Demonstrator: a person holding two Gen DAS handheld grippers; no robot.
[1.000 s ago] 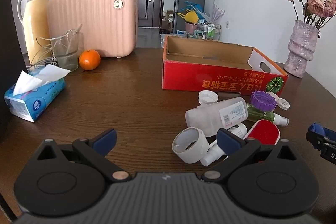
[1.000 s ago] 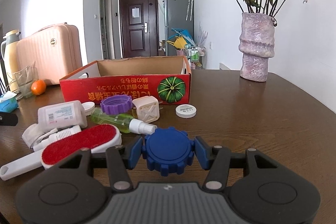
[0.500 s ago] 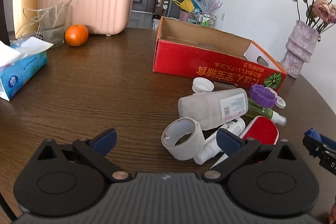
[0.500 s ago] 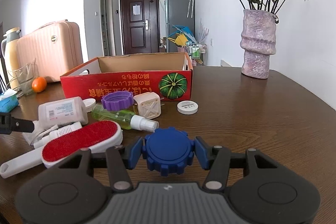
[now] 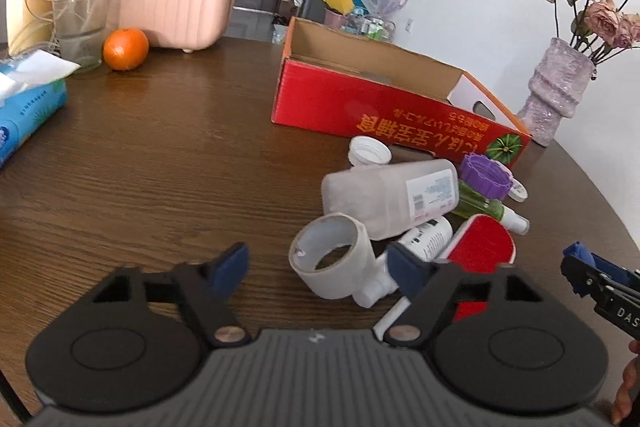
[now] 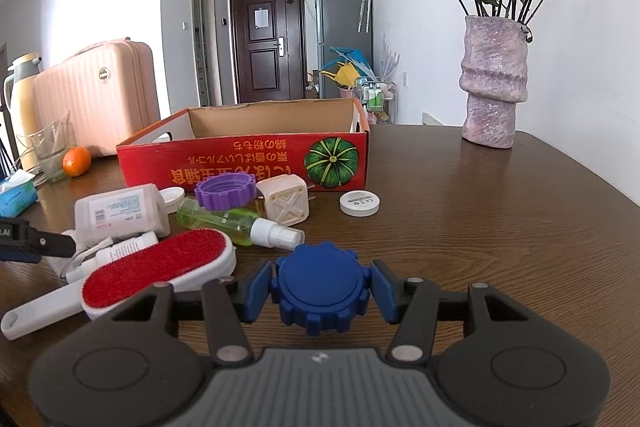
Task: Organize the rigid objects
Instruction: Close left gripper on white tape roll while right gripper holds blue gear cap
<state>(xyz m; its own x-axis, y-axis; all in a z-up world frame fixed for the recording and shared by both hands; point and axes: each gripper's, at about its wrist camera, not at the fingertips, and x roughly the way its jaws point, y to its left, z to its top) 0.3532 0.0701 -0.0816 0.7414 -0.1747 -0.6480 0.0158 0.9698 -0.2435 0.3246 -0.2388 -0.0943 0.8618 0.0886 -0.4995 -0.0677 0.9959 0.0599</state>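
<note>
The left gripper (image 5: pixel 318 265) has dropped closer to the heap of clutter, and its jaws, wide a second ago, are closing now. The tape roll (image 5: pixel 332 261) stands on edge in the gap between them, nearer the right-hand pad; from the left wrist view I cannot tell that either pad presses on it yet, so I read this as a grab in the making, not a hold.

The right gripper (image 6: pixel 322 291) has not budged. Its jaws sit at a middling width, clamped on the blue ridged cap (image 6: pixel 320 287), which is held just above the table (image 6: pixel 500 227).

From that right-hand view, the rest of the pile lies from nine to eleven o'clock: the red lint brush (image 6: pixel 160 269), a white bottle (image 6: pixel 120 213) on its side, a green spray bottle (image 6: pixel 236 223), a purple ring cap (image 6: pixel 225 191), a beige cube (image 6: pixel 285 205) and a small white lid (image 6: pixel 359 203) toward twelve. The red cardboard box (image 6: pixel 248 163) stands behind them at twelve o'clock; what I can see of its inside is bare.

My guess is that sorting has barely begun: one piece is in hand, a second about to be pinched, and both need carrying to the box.
</note>
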